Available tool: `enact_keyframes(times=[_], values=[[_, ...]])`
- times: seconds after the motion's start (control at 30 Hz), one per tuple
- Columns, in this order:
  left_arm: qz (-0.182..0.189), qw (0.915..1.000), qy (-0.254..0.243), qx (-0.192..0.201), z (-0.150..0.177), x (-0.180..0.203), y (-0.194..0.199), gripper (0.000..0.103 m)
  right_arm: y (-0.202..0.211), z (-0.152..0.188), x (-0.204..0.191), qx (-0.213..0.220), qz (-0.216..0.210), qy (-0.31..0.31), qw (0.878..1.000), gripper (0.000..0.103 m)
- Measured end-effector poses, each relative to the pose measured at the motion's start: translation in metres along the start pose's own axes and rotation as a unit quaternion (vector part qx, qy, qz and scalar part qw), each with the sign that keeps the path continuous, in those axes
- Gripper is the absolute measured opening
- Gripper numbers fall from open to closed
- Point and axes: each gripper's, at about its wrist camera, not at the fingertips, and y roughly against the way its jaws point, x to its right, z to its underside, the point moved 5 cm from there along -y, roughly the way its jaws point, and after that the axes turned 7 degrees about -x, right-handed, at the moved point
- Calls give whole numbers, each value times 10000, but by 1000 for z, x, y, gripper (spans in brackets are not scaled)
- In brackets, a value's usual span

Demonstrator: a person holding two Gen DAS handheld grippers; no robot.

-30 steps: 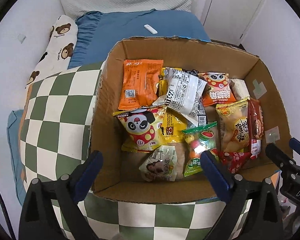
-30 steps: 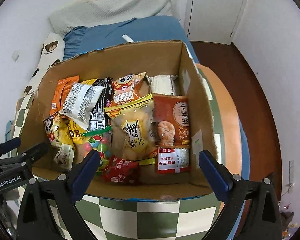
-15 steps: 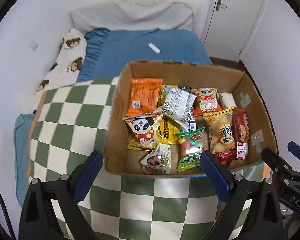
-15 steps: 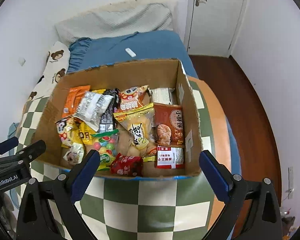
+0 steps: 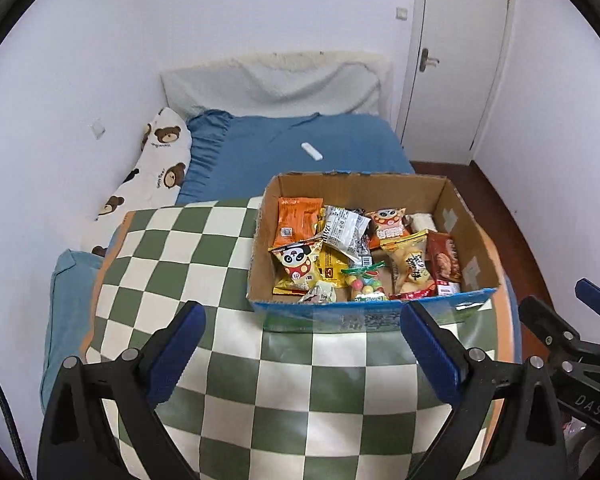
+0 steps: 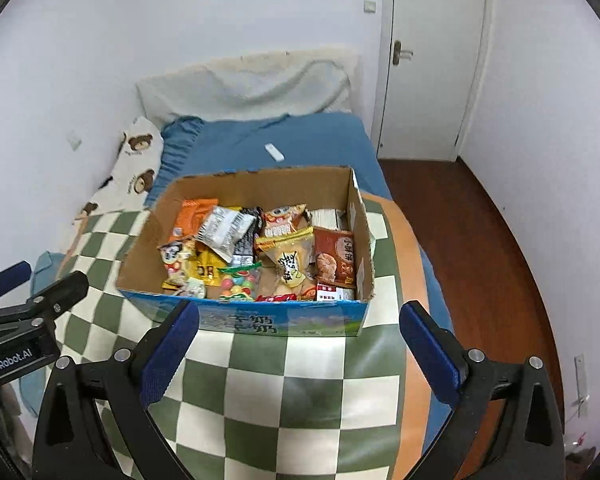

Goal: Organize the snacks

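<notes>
We hold our left gripper (image 5: 302,346) and right gripper (image 6: 300,344) spread wide and empty above the checkered blanket (image 5: 188,256), short of the cardboard box (image 6: 244,322) of snack packets (image 6: 256,252) on it.

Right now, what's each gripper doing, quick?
Left gripper: open, holding nothing.
Right gripper: open, holding nothing.

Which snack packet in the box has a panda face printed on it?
The yellow-and-red packet at the left of the cardboard box, below the plain orange packet; no other shows a panda.
</notes>
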Motion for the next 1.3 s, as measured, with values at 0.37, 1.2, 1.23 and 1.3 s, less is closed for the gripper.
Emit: enact_keyframes(times=[0.37,1.2,1.23,1.3], values=[[69,9991,43,423,37,-7,75,100,104,33,-15,691,-161,118,9974,103],[-184,9971,73,735,27,-6,77,102,117,27,-12,992,-252,122,9947,103],[-184,9974,84,698,25,-6,71,102,112,25,-11,994,-250,110,9947,103],[-219,9979,90,606,20,-6,59,102,98,19,-9,969,-227,77,9950,103]])
